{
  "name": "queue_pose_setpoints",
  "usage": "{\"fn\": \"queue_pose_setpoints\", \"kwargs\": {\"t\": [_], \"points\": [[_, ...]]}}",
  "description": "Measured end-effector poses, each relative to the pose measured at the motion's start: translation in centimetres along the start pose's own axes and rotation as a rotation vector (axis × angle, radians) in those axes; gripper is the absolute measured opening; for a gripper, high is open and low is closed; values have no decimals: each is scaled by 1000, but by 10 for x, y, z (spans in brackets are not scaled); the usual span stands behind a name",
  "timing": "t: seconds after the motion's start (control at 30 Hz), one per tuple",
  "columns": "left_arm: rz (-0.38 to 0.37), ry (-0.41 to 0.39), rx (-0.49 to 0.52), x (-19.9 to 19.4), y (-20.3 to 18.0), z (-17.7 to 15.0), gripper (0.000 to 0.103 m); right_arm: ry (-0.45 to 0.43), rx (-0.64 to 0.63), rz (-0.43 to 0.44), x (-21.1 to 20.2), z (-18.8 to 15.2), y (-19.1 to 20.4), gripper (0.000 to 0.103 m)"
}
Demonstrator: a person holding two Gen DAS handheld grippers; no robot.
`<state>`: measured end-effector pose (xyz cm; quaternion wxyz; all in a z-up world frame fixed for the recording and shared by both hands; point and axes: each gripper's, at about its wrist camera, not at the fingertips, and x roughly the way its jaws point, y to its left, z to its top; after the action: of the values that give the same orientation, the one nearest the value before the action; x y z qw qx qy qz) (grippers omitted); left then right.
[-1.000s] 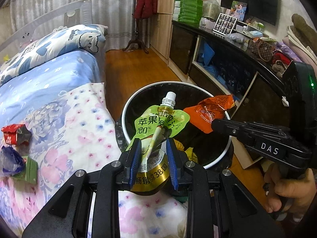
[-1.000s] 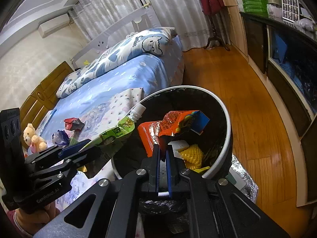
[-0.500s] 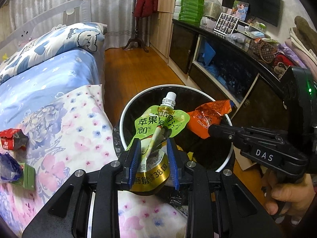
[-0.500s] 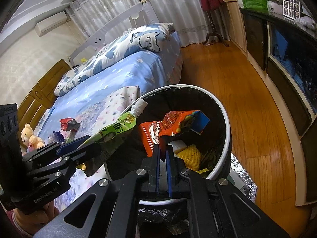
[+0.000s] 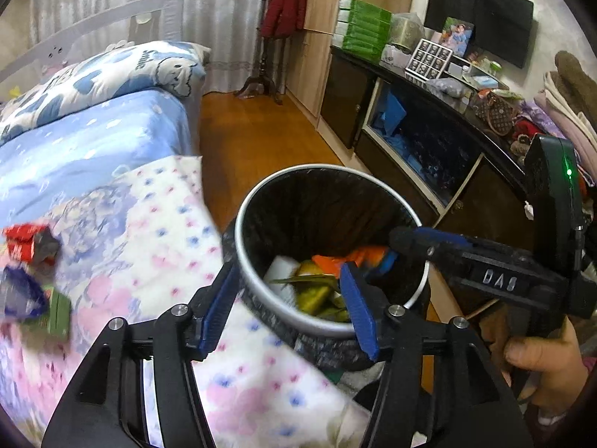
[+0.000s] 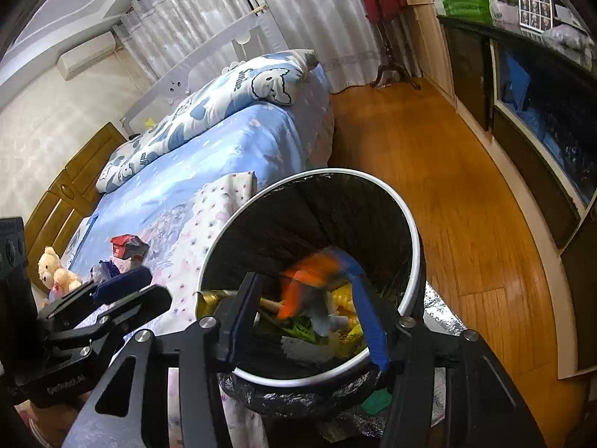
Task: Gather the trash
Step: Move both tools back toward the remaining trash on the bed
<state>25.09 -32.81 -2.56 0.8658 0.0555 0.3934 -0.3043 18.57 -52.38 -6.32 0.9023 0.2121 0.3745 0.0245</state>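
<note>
A round bin (image 5: 257, 201) with a white rim and black liner stands beside the bed; it also shows in the right wrist view (image 6: 414, 246). My left gripper (image 5: 287, 300) is open and empty over the bin's near rim. My right gripper (image 6: 304, 298) is open and empty above the bin. The orange wrapper (image 6: 302, 287) is blurred, falling inside the bin. The green pouch (image 5: 311, 293) lies among the trash in the bin. A red wrapper (image 5: 28, 244), a blue wrapper (image 5: 18, 295) and a green packet (image 5: 58, 311) lie on the floral bedcover.
The bed (image 6: 224, 149) with a blue sheet and cartoon pillow fills the left. A teddy bear (image 6: 54, 270) sits on it. A dark cabinet (image 5: 429, 142) with clutter runs along the right. Wooden floor (image 6: 447, 186) lies between. A coat stand (image 5: 276, 37) stands at the back.
Both grippers have opened. The green pouch left my left gripper and the orange wrapper left my right gripper; both dropped into the bin.
</note>
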Motion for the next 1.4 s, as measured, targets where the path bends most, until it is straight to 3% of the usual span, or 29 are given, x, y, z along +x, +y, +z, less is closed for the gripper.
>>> {"fn": "queue_pose_setpoints", "kwargs": {"t": [0.1, 0.53, 0.9, 1.4], "points": [[10, 0, -36, -9, 13, -15, 59, -10, 3, 2, -4, -4, 4, 54], [82, -1, -213, -48, 82, -79, 61, -42, -64, 54, -14, -30, 57, 75], [163, -12, -323, -83, 144, -123, 62, 5, -151, 133, 4, -56, 117, 80], [242, -25, -418, -110, 200, -155, 62, 77, -208, 202, 31, -85, 170, 80]]}}
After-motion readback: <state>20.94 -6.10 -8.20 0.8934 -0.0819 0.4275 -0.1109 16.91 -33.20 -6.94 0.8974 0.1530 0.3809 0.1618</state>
